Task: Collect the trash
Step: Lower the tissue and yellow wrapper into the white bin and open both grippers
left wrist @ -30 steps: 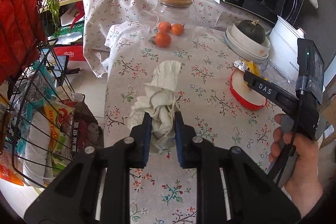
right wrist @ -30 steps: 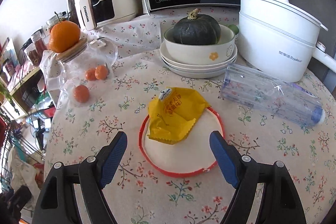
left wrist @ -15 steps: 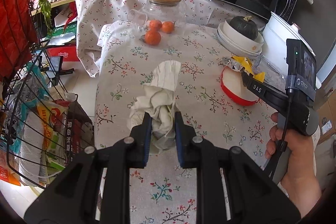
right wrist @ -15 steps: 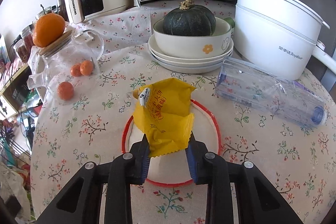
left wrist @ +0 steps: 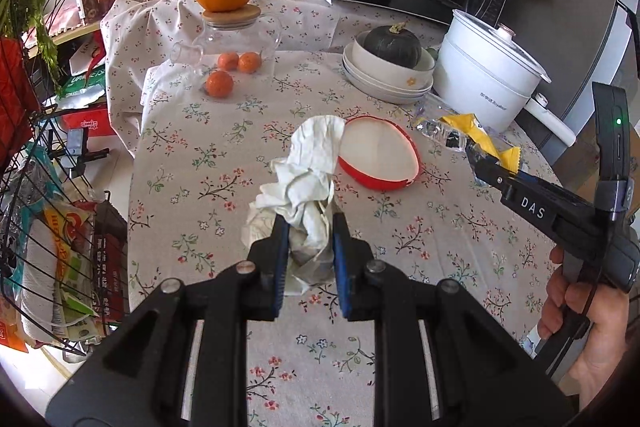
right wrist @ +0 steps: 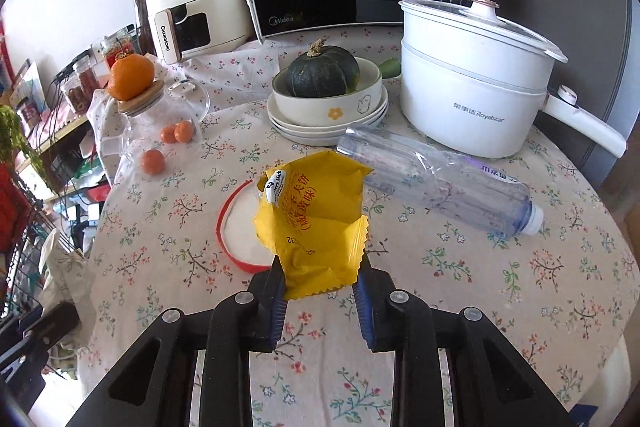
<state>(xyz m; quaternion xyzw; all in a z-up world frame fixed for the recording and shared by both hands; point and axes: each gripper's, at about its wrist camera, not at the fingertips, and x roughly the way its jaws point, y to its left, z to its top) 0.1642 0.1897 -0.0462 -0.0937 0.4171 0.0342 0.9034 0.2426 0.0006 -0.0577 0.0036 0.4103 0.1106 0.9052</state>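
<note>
Trash: a crumpled tissue in my left gripper and a yellow wrapper in my right gripper, both lifted clear of the tablecloth.
Left gripper: blue pads pinch the tissue's lower bunch; its loose top stands up and hides part of the red-rimmed lid behind it.
Right gripper: jaws closed in within the last second and now clamp the wrapper's bottom corner; the rest of it stands above the pads.
My right hand: at the right edge of the left view, round the gripper's handle.
Lid: flat on the cloth, just behind and left of the wrapper, nothing on it.
Bottle: lying on its side to the right of the wrapper, just in front of the white pot.
Open room: bare cloth in front of and around both grippers.
Table edge: near on my left, a wire rack of packets beside it.
Far side: bowls with a squash, a glass jar and oranges.
</note>
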